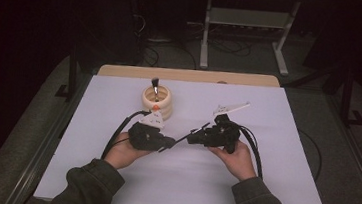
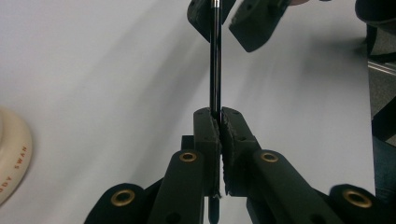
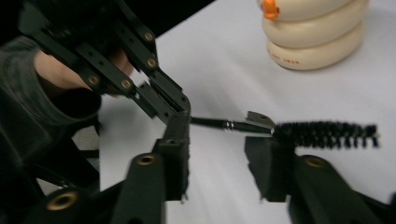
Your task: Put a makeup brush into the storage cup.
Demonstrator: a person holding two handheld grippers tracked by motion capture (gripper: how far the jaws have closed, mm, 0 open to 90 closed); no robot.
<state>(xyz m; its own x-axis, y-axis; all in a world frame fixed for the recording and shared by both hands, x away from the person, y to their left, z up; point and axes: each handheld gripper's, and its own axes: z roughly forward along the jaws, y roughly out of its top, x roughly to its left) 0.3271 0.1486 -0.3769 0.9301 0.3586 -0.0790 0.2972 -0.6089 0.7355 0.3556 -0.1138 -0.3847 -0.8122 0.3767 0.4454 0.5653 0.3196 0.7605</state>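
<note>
A thin black brush [image 3: 299,134] with a bristly tip and a slim handle [image 2: 215,70] is held level above the white table cover. My left gripper [image 2: 219,122] is shut on the handle's end, seen at left in the high view [image 1: 168,143]. My right gripper [image 3: 219,140] is open, one jaw on each side of the brush near its metal collar, not pressing it. In the high view the right gripper [image 1: 194,136] faces the left one at mid-table. A cream ring-stacked holder [image 1: 157,103] with an orange knob stands behind the left gripper, with another dark brush [image 1: 155,86] upright in it.
The white cover [image 1: 262,180] spans the table, with a wooden edge [image 1: 186,75] at the back. The holder [image 3: 313,37] is beyond the brush tip, and its rim [image 2: 11,158] lies at the left. Cables trail from both grippers. Dark floor and a metal stand lie beyond.
</note>
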